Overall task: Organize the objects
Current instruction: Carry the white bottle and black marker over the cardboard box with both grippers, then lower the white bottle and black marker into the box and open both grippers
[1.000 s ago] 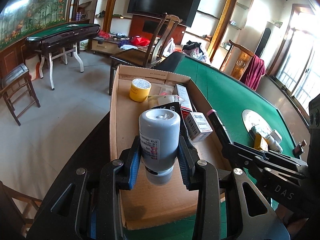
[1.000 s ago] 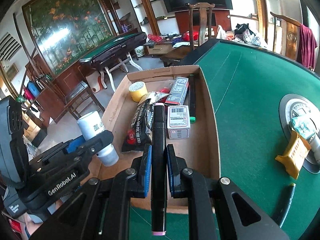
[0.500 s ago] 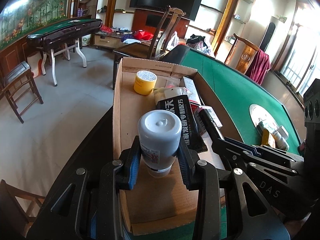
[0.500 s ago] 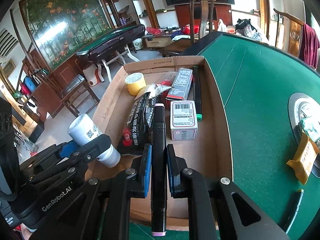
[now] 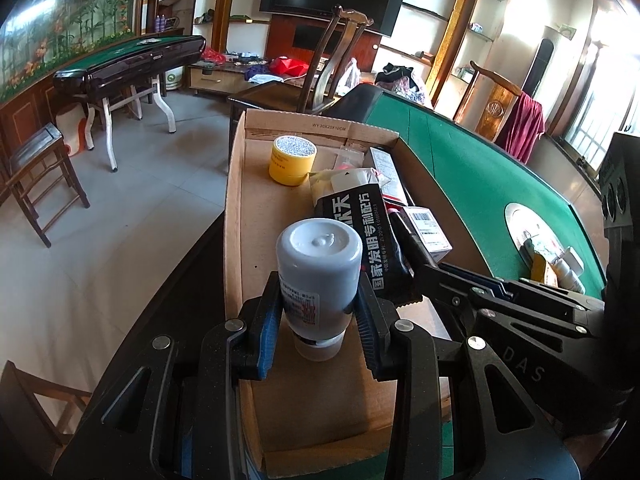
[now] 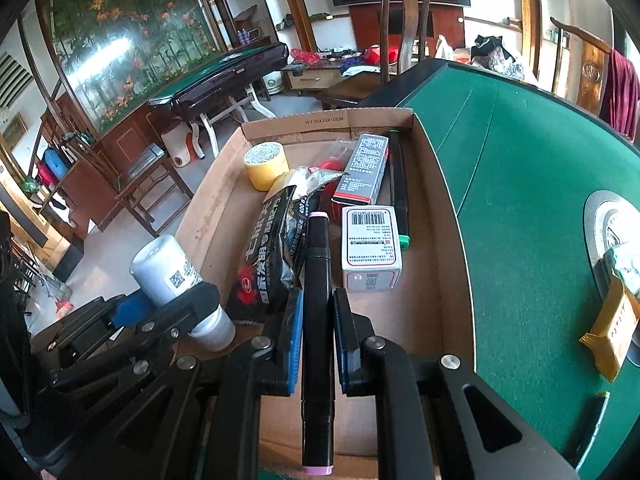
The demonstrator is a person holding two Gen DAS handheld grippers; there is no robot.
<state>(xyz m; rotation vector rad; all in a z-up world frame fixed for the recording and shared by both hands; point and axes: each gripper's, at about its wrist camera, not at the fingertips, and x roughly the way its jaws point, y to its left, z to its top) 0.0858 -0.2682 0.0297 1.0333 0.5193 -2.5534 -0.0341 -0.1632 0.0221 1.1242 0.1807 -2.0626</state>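
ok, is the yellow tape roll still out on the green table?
No, the yellow tape roll sits inside the cardboard box, at its far end.

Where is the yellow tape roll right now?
In both wrist views the yellow tape roll sits in the cardboard box's far-left corner, just beyond the black packet.

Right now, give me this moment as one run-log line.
left tool: shut on white bottle | right tool: shut on black marker | both over cardboard box | neither released
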